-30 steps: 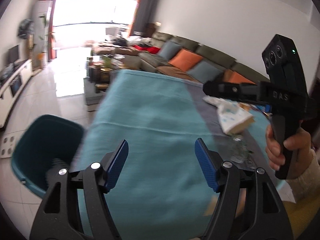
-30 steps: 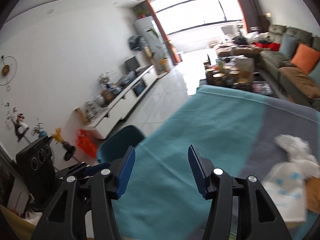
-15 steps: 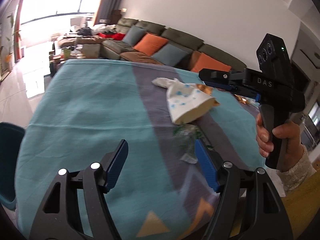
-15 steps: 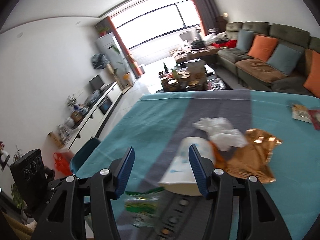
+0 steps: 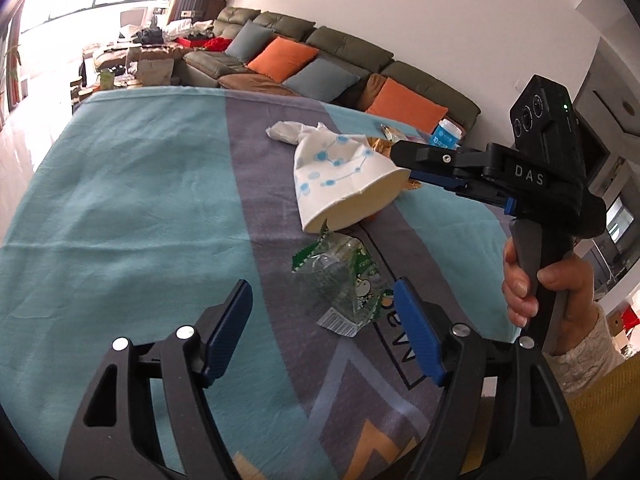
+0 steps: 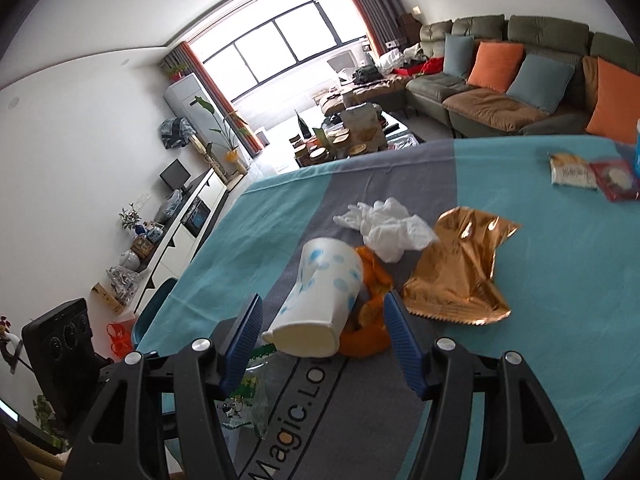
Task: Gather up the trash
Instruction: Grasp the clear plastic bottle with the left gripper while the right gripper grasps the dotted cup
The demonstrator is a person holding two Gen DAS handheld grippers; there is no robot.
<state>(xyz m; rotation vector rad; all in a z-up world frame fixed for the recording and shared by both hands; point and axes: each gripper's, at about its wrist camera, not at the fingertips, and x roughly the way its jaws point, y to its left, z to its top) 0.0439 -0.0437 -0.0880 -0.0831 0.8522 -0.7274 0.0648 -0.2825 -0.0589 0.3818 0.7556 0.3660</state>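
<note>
Blue pads line both tools. Your left hand-held gripper (image 5: 322,332) has its jaws apart and widening, nothing clamped; the clear green-printed wrapper (image 5: 344,280) lies on the counter (image 5: 120,208) just ahead of the tips, nearer the right-side pad. Your right hand-held gripper (image 6: 322,340) likewise stands apart and is widening. The crushed paper cup (image 6: 320,300), white with blue dots, lies on its side between the pads with its open mouth toward the camera; no pad presses on it. Orange peel (image 6: 370,308) sits against the cup's right flank, close to the right pad. Beyond the peel, a crumpled white tissue (image 6: 388,228) rests near the cup's base, and a gold foil packet (image 6: 460,272) lies flat just beside both. Two small snack packets (image 6: 592,172) lie well apart at the counter's far right. Teal and grey cloth covers the counter. A teal bin (image 6: 154,312) stands on the floor off the left edge. Your right hand (image 5: 548,292) grips the tool's handle in the left wrist view.
</note>
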